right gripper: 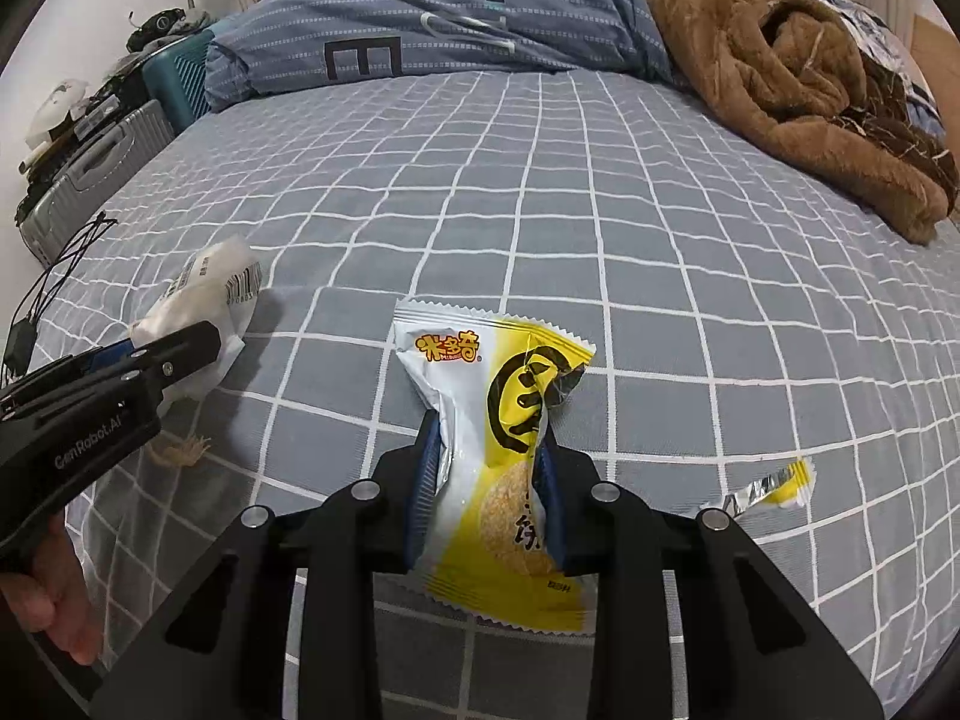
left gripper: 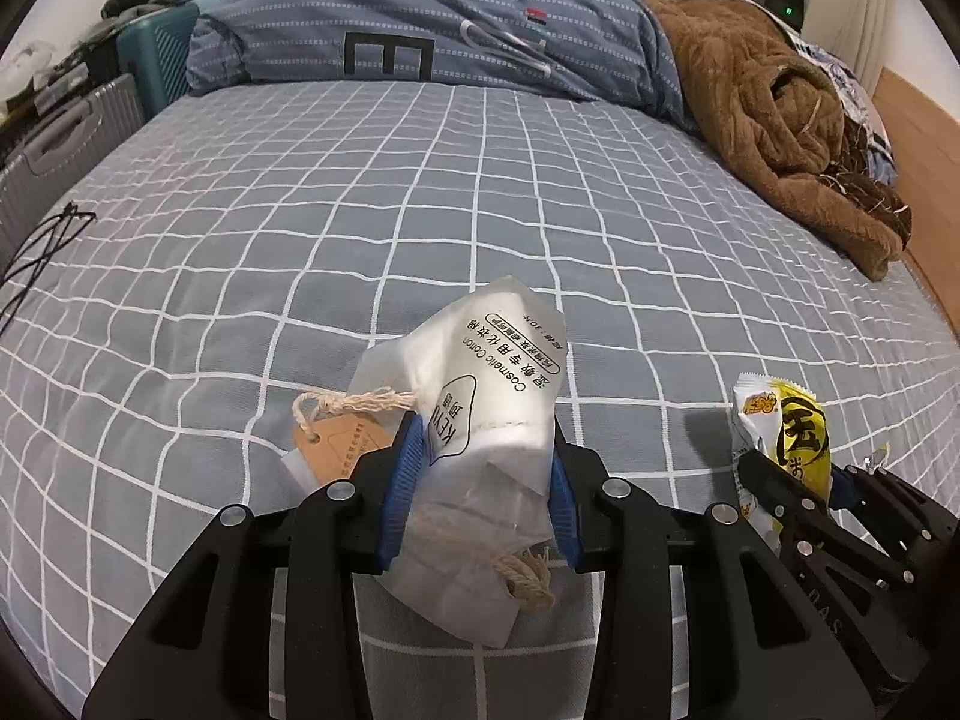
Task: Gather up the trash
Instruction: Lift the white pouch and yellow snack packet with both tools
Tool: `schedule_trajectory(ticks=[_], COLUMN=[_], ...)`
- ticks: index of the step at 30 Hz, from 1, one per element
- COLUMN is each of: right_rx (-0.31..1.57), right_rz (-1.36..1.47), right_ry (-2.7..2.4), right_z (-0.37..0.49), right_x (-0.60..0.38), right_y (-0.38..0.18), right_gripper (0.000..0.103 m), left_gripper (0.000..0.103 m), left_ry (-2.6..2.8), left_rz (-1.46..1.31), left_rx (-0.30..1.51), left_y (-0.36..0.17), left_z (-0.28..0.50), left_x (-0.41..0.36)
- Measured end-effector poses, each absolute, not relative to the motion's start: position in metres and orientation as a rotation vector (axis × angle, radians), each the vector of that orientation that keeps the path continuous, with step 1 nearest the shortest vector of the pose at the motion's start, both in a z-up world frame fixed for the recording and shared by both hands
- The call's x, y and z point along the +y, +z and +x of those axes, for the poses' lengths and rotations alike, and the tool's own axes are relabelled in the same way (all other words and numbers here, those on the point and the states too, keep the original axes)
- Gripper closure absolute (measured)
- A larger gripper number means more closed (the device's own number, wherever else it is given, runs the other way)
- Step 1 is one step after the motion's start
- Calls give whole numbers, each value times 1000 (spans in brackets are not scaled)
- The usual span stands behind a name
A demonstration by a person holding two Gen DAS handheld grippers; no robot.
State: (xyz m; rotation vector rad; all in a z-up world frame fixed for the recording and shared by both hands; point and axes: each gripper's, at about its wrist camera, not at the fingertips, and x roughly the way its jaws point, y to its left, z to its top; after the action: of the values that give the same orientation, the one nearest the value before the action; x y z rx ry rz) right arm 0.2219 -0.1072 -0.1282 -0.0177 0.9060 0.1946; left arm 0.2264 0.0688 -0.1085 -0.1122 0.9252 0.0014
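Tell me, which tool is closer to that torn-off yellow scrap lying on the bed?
The right. The right tool, shut on the yellow snack wrapper, sits just beside the torn scrap. The left tool, shut on the cotton pad bag, is farther off on the other side.

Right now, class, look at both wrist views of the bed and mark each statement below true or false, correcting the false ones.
1. The left tool grips a white cotton-pad bag. True.
2. The right tool is open, holding nothing. False: it is shut on a yellow-and-white snack wrapper.
3. A torn wrapper scrap lies on the checked bedsheet. True.
4. The brown blanket covers the middle of the bed. False: it is bunched at the far right edge.
5. A paper tag hangs on the bag's string. True.
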Motion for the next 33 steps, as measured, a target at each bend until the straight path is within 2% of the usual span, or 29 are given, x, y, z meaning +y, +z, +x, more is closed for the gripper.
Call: schedule_trajectory(ticks=[33], right_rx=[806], right_rz=[-29], right_ry=[202], right_z=[181], right_x=[-123], right_y=[-82], right_gripper=[75], left_gripper=[65], left_ry=[-67], left_rz=[-109], left_rx=[857], left_y=[-76], left_z=[172], left_x=[48])
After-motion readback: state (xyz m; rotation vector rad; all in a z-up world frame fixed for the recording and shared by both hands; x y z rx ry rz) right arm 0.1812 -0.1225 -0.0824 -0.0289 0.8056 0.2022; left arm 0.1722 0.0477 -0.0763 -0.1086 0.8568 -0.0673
